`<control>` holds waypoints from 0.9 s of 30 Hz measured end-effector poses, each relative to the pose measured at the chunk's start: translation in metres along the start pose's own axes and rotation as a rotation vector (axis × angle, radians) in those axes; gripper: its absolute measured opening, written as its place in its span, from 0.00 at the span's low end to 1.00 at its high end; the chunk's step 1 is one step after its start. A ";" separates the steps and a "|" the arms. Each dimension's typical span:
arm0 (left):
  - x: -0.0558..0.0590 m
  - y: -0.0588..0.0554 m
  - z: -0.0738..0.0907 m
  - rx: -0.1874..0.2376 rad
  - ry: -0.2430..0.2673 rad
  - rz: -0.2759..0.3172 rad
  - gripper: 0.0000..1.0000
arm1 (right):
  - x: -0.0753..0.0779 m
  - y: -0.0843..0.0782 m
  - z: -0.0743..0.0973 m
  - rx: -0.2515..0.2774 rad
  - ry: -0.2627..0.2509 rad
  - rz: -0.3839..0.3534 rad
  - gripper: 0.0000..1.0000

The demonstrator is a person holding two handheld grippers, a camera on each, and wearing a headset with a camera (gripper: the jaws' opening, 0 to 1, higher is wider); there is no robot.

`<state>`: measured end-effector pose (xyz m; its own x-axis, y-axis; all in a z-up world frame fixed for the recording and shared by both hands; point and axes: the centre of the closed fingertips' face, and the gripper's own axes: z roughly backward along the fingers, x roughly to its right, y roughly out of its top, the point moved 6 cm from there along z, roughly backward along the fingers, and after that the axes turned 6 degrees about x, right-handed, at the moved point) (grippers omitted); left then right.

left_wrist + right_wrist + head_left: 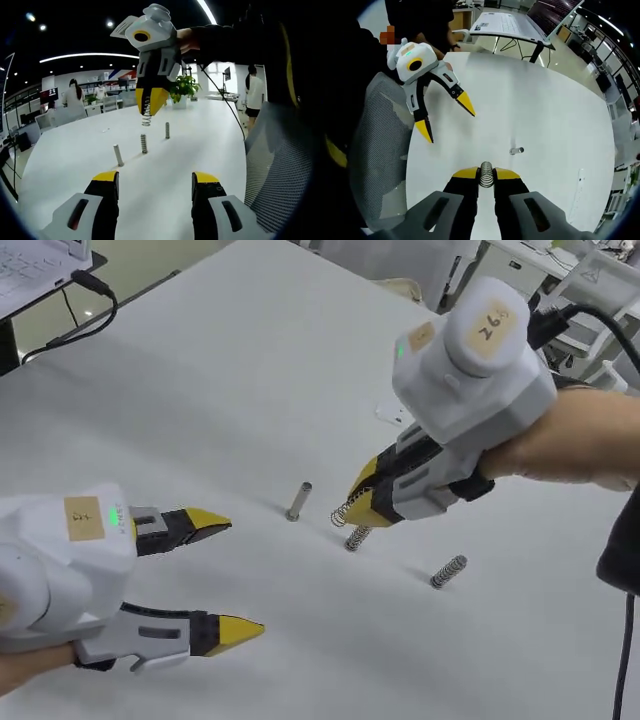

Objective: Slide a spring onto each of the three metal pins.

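At lower left of the head view, the left gripper point(232, 575) hovers over the white table point(250, 370). Its two yellow-tipped jaws are spread wide and hold nothing.

Right of it, near frame centre, a bare pin point(298, 501) stands on end with its long axis upright and no coil on it. In the right gripper view this pin is seen almost end-on, so its tilt cannot be confirmed there.

Just right of the bare pin, the held spring point(345, 510) projects from the tips of the right gripper point(365, 490), which comes in from the upper right. The jaws are closed tight on the spring's upper end. In the left gripper view its long axis runs near vertical with the free end pointing down at the table, clear of the surface.

Directly beneath the held spring stands the second pin point(357, 537), upright and wrapped in a coil. Further right, well apart, the third pin point(449, 571) also carries a coil. Whether either coil is fully seated cannot be told.
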<state>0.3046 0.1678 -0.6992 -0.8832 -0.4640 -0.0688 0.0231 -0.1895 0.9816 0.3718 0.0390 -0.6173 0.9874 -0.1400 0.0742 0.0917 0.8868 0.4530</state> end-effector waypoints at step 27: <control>-0.004 -0.012 0.013 -0.014 0.044 0.018 0.53 | 0.057 0.010 -0.030 -0.014 -0.047 -0.057 0.08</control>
<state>0.3014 0.1831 -0.7079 -0.8610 -0.5051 -0.0594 0.0457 -0.1931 0.9801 0.4334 0.0534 -0.6351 0.9733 -0.2110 0.0906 0.1499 0.8828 0.4452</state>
